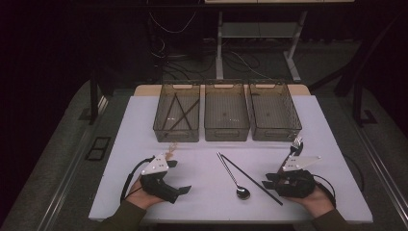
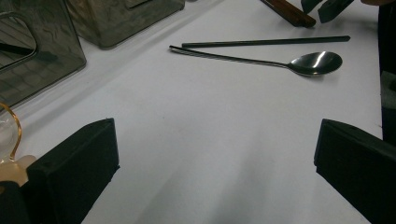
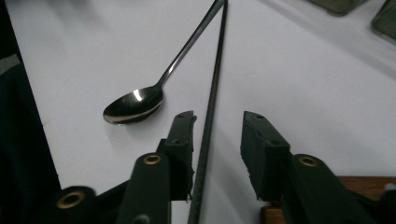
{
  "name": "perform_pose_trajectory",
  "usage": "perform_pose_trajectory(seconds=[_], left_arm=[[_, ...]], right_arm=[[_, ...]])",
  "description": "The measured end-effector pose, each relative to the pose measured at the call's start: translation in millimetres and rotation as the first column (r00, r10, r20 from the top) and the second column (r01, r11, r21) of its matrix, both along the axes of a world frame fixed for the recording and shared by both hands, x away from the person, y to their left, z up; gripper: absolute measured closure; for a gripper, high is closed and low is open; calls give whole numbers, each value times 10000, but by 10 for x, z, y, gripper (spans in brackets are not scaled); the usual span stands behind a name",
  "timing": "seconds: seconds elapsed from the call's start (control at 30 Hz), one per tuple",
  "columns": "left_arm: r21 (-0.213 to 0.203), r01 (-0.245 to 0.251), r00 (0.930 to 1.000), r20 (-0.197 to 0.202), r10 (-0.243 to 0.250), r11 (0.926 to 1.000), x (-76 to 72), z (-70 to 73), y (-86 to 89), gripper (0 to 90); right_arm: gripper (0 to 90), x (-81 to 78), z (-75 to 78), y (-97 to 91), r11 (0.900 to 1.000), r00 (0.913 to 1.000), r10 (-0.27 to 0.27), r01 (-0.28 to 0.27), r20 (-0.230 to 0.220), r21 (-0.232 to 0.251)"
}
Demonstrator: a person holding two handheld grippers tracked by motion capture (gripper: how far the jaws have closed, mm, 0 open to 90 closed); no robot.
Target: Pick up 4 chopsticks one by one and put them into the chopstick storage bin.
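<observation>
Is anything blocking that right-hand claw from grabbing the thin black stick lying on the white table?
Nothing visible does. The thin black chopstick already lies between the jaws of the right gripper, which have not closed on it. The shiny metal spoon lies just beside it, outside the jaws.

High cam overhead, fwd-down; both tongs cams low, close, sharing spoon [image 2: 314, 63].

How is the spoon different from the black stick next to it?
The spoon is shiny silver with a round bowl at one end; the stick is dull black and straight, the same thickness all along. The stick lies between the right gripper jaws; the spoon lies outside them. Both are long, thin and flat on the table.
</observation>
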State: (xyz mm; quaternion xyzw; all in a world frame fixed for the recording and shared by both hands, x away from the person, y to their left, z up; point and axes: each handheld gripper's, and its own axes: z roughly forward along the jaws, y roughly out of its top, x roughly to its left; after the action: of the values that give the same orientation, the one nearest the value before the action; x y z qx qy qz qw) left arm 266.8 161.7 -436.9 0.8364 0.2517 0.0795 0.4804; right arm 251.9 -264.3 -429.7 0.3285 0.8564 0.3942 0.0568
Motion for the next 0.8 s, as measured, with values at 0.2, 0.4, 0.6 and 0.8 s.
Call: perform_pose_trajectory(seconds=[0.2,0.4,0.6,0.8], left_arm=[[44,20,10000,-2,-20,10000,2,-4,-4,0],[60,55,10000,-9,-54,10000,0,-5,-6,0],[54,78,10000,-36,-78,10000,0,-8,-12,0],[38,81,10000,-46,-81,10000,2,-13,-16,0]], right_arm=[[730,6,-58,65,9992,9997,233,-234,-62,-333],[763,33,-125,121,9979,9988,276,-299,-406,-575],[803,32,-157,158,9957,9983,391,-426,-438,-824],[835,22,-155,178,9916,9985,535,-546,-121,-1172]])
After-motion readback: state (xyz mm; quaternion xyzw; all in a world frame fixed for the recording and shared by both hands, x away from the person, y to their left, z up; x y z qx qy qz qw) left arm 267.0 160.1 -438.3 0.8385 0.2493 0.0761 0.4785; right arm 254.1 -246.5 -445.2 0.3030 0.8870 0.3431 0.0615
